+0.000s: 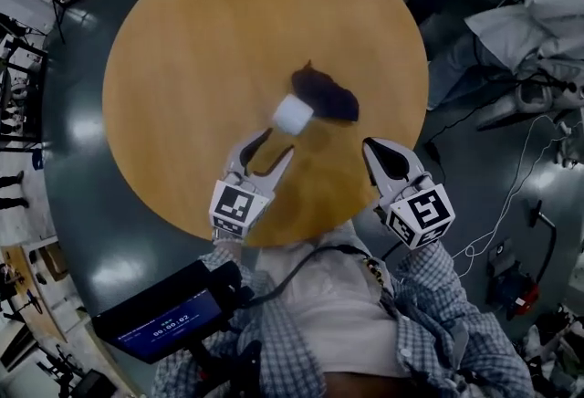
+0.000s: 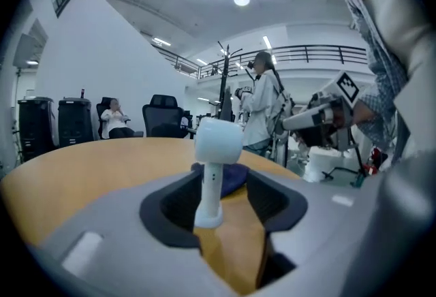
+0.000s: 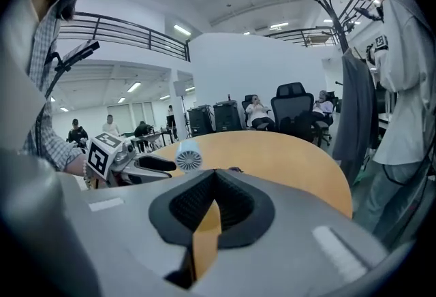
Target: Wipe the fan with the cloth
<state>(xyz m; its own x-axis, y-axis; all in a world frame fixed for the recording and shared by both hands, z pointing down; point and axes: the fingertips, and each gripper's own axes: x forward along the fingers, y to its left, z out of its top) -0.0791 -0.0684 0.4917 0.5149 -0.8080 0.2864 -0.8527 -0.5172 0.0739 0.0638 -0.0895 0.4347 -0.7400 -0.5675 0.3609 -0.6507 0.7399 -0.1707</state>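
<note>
Fan point(image 1: 293, 114): white, upright near the middle of the round wooden table point(image 1: 210, 40); from the head view I get only a pale block.
Cloth point(image 1: 327, 95): dark, crumpled, touching the fan on its far right side.
Left gripper point(image 1: 274, 145): just in front of the fan, jaws apart. Only its own view shows me the fan's stem standing between the pads, neither pressing on it.
Right gripper point(image 1: 381, 148): well to the right of the fan, jaws together and empty. Its view alone shows me the fan's round grille.
Surface: light wood, with grey floor around it.
Room: beyond the fan I see office chairs point(image 3: 293, 108) with seated people, a balcony railing point(image 2: 306, 54) and a standing person in white point(image 2: 259, 108).
</note>
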